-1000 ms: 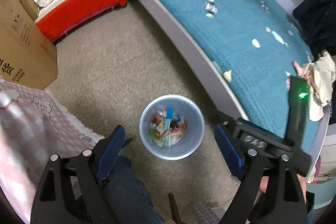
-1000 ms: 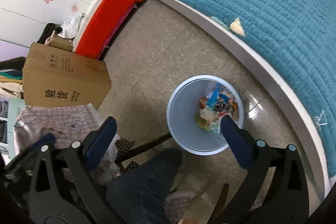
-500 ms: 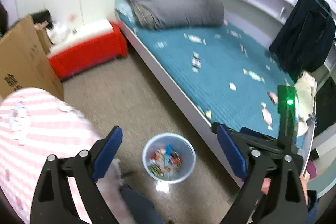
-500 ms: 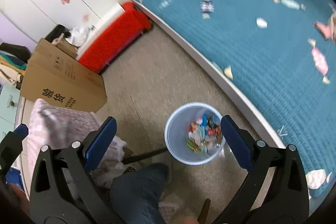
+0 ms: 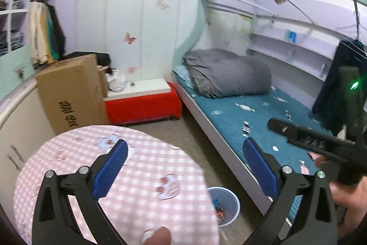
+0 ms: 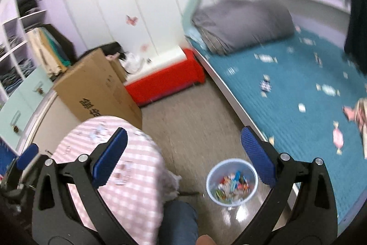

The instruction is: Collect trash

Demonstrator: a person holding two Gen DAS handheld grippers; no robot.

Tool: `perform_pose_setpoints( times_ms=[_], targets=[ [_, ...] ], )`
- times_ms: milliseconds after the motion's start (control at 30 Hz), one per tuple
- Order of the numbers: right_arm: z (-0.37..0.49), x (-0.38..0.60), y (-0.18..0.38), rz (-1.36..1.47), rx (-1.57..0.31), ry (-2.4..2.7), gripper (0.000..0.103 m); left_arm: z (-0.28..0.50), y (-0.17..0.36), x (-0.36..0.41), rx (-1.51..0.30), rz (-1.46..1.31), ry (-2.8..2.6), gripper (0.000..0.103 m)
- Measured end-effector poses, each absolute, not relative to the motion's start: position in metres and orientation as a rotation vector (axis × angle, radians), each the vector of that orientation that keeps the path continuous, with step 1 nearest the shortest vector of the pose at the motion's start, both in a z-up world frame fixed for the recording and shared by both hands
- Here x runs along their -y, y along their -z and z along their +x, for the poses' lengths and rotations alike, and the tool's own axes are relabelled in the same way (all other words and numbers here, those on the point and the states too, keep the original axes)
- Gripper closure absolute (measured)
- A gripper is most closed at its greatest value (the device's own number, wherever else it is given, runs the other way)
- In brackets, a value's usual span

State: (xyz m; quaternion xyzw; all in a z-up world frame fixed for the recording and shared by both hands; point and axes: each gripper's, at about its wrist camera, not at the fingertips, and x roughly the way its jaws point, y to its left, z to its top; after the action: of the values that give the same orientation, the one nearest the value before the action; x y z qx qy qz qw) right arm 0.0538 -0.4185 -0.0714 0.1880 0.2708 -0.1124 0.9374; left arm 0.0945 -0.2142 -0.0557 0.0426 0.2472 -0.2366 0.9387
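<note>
- Firstly, left gripper: blue-padded fingers spread wide, holding nothing; raised over the pink checked desk and facing the room.
- Right gripper: blue-padded fingers likewise spread wide and bare; seen from the left wrist view as a black frame with a green light, held in a hand over the bed's near end.
- Trash, item one: candy wrappers, white and pale with twisted ends, scattered singly across the teal bedspread; well apart from one another.
- Trash, item two: pink twisted wrapper near the bed's right side; a striped dark-and-white wrapper toward the middle.
- Trash, item three: crumpled pink-and-cream paper at the far right edge of the bedspread; blurred, detail unclear.
- Container: round pale-blue bin on the floor, between the desk and the bed frame, just beside the frame. Contents: mixed coloured wrappers, red, blue, green and white, covering the bottom.
- Container: brown cardboard box with black print, standing behind the desk; contents cannot be told.
- Folded grey quilt at the bed's head.
- Red bench with a white top, against the wall.
</note>
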Motion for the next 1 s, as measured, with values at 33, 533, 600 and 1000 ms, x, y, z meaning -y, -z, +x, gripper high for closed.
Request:
perform_pose_setpoints(
  times_ms=[33,533,600,1000],
  targets=[
    [0.051,0.409,0.062,0.366,-0.537,0.22,0.006,0.091,0.05,0.202,-0.492,0.081,0.46,0.005],
    [0.005,0.282,-0.026,0.126,-0.344,0.121,0.006,0.04,-0.02,0.082,-0.348,-0.037,0.218,0.005],
    [0.0,0.275,-0.029,0.113,-0.328,0.117,0.006,0.033,-0.025,0.077,-0.331,-0.042,0.214,0.005],
    [-0.02,0.257,-0.044,0.078,-0.269,0.129,0.006,0.003,-0.04,0.068,-0.281,-0.053,0.204,0.005]
  ],
)
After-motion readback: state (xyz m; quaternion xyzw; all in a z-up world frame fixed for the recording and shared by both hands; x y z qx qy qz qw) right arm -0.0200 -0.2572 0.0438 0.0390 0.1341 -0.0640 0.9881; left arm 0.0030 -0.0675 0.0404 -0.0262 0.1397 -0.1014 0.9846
